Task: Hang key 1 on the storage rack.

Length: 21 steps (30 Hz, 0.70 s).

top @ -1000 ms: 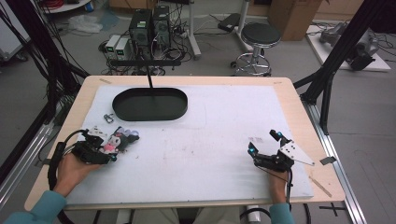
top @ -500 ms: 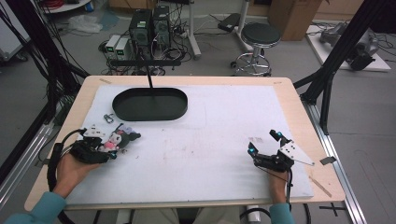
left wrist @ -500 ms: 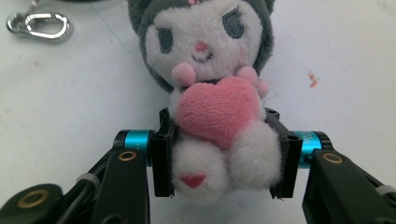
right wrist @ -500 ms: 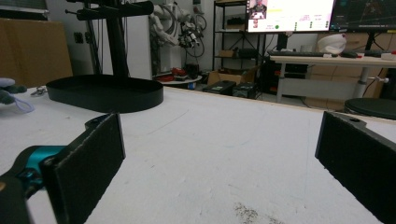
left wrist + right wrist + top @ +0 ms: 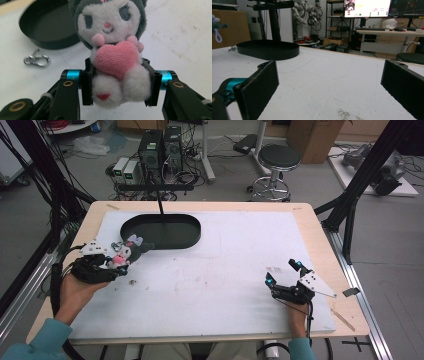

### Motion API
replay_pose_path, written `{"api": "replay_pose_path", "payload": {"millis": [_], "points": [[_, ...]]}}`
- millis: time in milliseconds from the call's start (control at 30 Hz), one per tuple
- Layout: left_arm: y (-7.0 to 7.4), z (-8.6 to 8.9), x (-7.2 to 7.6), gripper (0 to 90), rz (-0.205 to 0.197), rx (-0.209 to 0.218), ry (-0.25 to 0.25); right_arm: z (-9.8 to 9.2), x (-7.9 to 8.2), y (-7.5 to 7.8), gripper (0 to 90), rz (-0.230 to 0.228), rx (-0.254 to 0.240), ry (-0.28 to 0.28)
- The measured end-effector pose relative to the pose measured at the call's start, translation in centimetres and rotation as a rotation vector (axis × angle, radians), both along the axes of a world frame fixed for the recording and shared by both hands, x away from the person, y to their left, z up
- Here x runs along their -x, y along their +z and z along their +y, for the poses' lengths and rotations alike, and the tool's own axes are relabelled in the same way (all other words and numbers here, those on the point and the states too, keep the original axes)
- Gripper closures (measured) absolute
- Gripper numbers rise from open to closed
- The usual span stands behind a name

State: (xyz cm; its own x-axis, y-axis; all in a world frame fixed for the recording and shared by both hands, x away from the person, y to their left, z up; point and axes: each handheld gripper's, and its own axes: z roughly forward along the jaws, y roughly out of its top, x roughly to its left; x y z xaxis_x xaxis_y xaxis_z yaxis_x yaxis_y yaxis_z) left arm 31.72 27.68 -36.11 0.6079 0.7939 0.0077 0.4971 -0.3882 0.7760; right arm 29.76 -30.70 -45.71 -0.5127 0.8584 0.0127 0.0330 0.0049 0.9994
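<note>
Here, left gripper [image 5: 117, 87] clamped on plush toy [image 5: 113, 50], near black tray [image 5: 162, 231]. Right gripper [image 5: 285, 274] resting on table [image 5: 225, 285], jaws wide apart.

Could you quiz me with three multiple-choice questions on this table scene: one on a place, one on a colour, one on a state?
1. Where is the plush toy?
A. in the tray
B. between the left hand-held gripper's jaws
C. on the stool

2. What colour is the tray?
A. black
B. red
C. white

3. How is the right hand-held gripper?
A. shut on a clip
B. open, empty
C. holding the toy

Answers: 1 B, the pads squeeze the toy's body; 2 A, the oval tray is black; 3 B, its jaws stand apart over bare mat.
</note>
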Motion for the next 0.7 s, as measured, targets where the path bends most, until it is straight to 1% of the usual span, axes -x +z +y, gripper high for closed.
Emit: {"api": "replay_pose_path", "payload": {"millis": [33, 100, 200, 267, 400, 433, 600, 633, 700], "points": [[0.3, -0.1, -0.1, 53.4, -0.012, 0.012, 0.004, 0.0, 0.0, 0.0, 0.6, 0.0, 0.0, 0.0], [0.8, -0.3, -0.4, 53.4, -0.026, 0.021, 0.008, 0.0, 0.0, 0.0, 0.7, 0.001, 0.001, 0.002], [1.5, -0.6, -1.0, 53.4, -0.043, 0.028, 0.014, -0.1, -0.1, 0.0, 0.7, -0.009, 0.004, 0.0], [1.9, -0.8, -1.5, 53.3, -0.065, 0.028, 0.018, -0.1, -0.1, 0.0, 0.7, -0.009, 0.002, 0.0], [2.3, -1.4, -2.4, 53.2, -0.078, 0.031, 0.026, -0.1, -0.1, 0.0, 0.6, -0.009, 0.003, 0.0], [2.4, -1.5, -2.7, 53.2, -0.082, 0.034, 0.03, 0.0, 0.0, 0.0, 0.7, 0.003, -0.001, 0.002], [3.0, -2.1, -4.0, 53.2, -0.103, 0.052, 0.039, 0.0, -0.1, 0.0, 0.7, -0.002, 0.001, 0.001], [3.2, -2.3, -4.3, 53.2, -0.103, 0.055, 0.038, 0.0, 0.0, 0.0, 0.7, 0.002, -0.001, 0.001], [3.4, -2.6, -4.8, 53.2, -0.112, 0.049, 0.04, 0.0, 0.0, 0.0, 0.7, 0.001, 0.001, 0.001]]}}
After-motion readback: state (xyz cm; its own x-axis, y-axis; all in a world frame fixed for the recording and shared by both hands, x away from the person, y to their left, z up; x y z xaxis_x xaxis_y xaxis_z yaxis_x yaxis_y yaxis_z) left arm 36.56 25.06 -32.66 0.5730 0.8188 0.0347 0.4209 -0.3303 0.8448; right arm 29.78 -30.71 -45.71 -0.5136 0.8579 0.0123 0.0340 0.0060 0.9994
